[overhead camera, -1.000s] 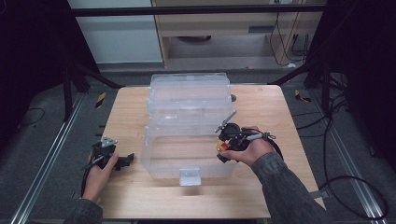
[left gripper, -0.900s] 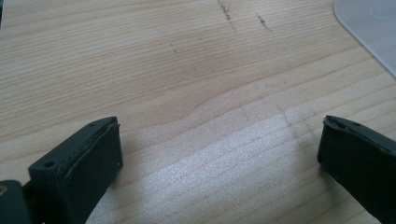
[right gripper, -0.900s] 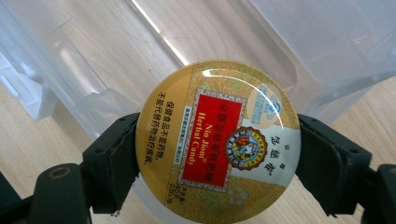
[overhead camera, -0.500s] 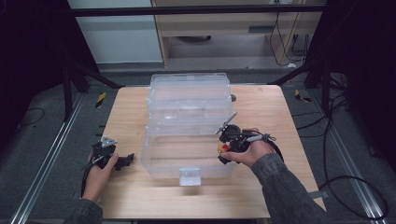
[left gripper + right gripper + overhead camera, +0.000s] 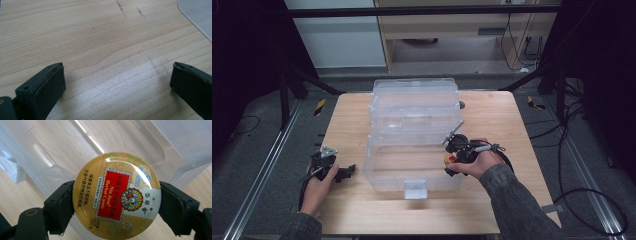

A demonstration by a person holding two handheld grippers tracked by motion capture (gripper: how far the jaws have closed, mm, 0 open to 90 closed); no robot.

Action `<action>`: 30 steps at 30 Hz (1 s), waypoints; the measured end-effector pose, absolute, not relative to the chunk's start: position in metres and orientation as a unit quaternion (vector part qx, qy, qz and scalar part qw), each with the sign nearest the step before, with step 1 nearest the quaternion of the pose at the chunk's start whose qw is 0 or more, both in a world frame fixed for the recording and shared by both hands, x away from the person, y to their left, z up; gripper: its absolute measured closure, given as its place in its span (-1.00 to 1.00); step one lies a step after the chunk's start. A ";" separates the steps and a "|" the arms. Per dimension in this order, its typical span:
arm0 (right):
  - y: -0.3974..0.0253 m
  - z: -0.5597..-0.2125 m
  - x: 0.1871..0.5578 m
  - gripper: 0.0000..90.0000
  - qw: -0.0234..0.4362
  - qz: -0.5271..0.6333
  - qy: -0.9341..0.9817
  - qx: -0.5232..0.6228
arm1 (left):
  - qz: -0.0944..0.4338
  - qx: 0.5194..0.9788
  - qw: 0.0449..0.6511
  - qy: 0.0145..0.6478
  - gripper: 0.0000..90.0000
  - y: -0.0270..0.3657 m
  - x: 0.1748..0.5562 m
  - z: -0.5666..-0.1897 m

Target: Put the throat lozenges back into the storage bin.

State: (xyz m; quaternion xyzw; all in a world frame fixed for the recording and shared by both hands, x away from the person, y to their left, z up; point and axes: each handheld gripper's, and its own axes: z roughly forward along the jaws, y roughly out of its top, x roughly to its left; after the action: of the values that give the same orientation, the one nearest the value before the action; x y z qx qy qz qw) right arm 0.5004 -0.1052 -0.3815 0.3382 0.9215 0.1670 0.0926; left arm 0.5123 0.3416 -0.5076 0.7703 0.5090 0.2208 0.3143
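Observation:
A clear plastic storage box (image 5: 414, 150) stands open in the middle of the wooden table (image 5: 492, 112), its lid (image 5: 414, 95) tipped back. My right gripper (image 5: 451, 159) is at the box's right wall, shut on a round gold candy tin (image 5: 116, 195) with a red label; the tin (image 5: 450, 158) hangs over the box's rim. In the right gripper view the box's clear walls (image 5: 50, 152) lie behind the tin. My left gripper (image 5: 343, 172) rests low at the table's left, jaws wide apart over bare wood (image 5: 110, 50), holding nothing.
A white latch (image 5: 415, 189) sticks out from the box's front. A corner of the clear box (image 5: 200, 15) shows at the upper right of the left gripper view. Metal rails and cables run along the floor on both sides of the table.
The right hand with the tin has shifted very slightly at the box's right wall. The left hand has stayed put.

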 end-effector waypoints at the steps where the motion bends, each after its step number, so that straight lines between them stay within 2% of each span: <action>1: -0.105 -0.381 0.501 -0.55 0.093 0.168 0.921 0.338 | 0.221 0.770 0.314 0.509 -1.00 0.342 0.512 -0.508; 7: -0.110 -0.375 0.499 -0.59 0.093 0.178 0.915 0.349 | 0.221 0.770 0.315 0.509 -1.00 0.342 0.512 -0.508; 20: -0.116 -0.361 0.495 -0.23 0.109 0.191 0.917 0.332 | 0.220 0.772 0.315 0.507 -1.00 0.342 0.512 -0.508; 30: -0.121 -0.348 0.496 -0.25 0.121 0.186 0.923 0.314 | 0.220 0.768 0.335 0.499 -0.93 0.345 0.509 -0.500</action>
State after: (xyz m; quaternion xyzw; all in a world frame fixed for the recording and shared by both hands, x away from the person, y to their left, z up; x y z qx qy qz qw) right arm 0.4958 -0.1208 -0.3484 0.3140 0.9232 0.1855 0.1210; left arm 0.5090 0.3452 -0.4995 0.7680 0.4992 0.2203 0.3352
